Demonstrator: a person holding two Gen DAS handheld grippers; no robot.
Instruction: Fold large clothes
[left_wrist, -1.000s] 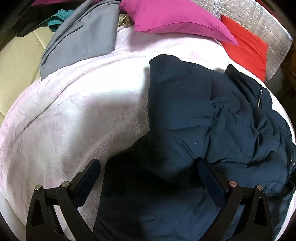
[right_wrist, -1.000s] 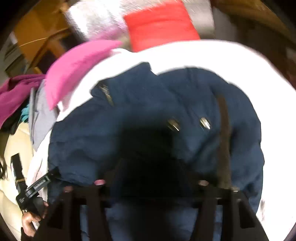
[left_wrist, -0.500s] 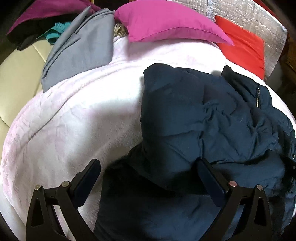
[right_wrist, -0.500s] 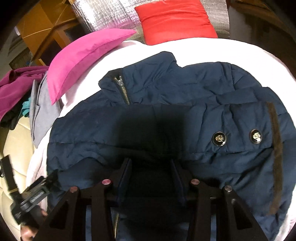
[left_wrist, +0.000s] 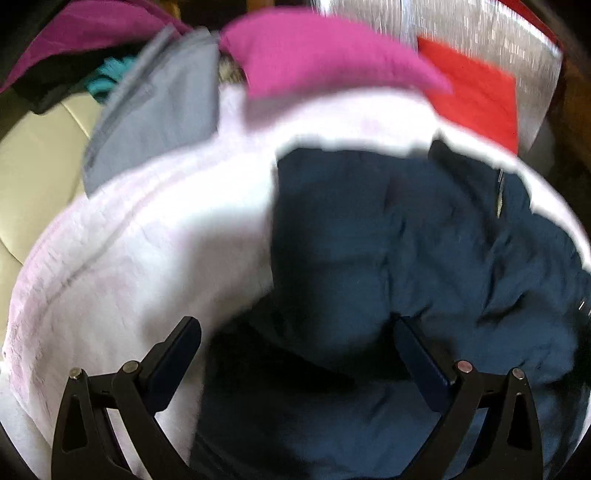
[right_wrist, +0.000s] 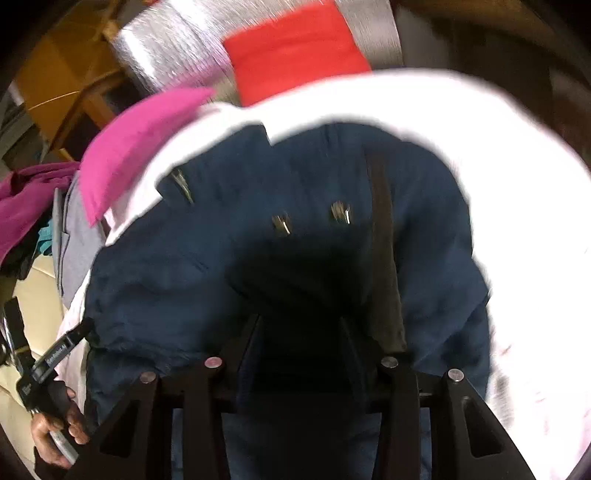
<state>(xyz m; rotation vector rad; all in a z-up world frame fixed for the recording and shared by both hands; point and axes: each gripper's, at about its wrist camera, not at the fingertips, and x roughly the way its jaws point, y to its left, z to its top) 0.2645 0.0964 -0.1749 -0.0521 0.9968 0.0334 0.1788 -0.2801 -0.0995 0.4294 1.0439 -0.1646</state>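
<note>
While both views are smeared by motion blur, we can make out the navy padded jacket (left_wrist: 388, 236) lying crumpled on the pale pink blanket (left_wrist: 147, 251), which serves as our landmark throughout. From the left wrist view, our left gripper (left_wrist: 295, 350) has its jaws spread wide apart, hanging over the near edge of the jacket where it meets the bare blanket; nothing sits clamped between its dark fingers (left_wrist: 177, 350), and whether they touch the fabric we cannot tell. From the right wrist view, our right gripper (right_wrist: 301, 332) has its jaws drawn close together on a bunched dark fold of the jacket (right_wrist: 184, 280), the fabric rising between the fingers. On that side of the jacket we see two metal snap buttons (right_wrist: 280, 225) and a dark brown trim strip (right_wrist: 382, 236), with a zipper (right_wrist: 183, 186) near the collar, toward the blanket's far edge. Beyond that far edge lie a magenta pillow (left_wrist: 325, 55) and a red pillow (left_wrist: 476, 96), the red one set against a silvery quilted panel (right_wrist: 177, 48). At the blanket's left far corner a grey garment (left_wrist: 159, 107) overlaps its edge, with purple cloth (right_wrist: 26, 199) and a bit of teal beside it on a cream surface (left_wrist: 33, 166). Off the blanket's near left side, the person's left hand (right_wrist: 55, 424) grips the other tool's handle.
</note>
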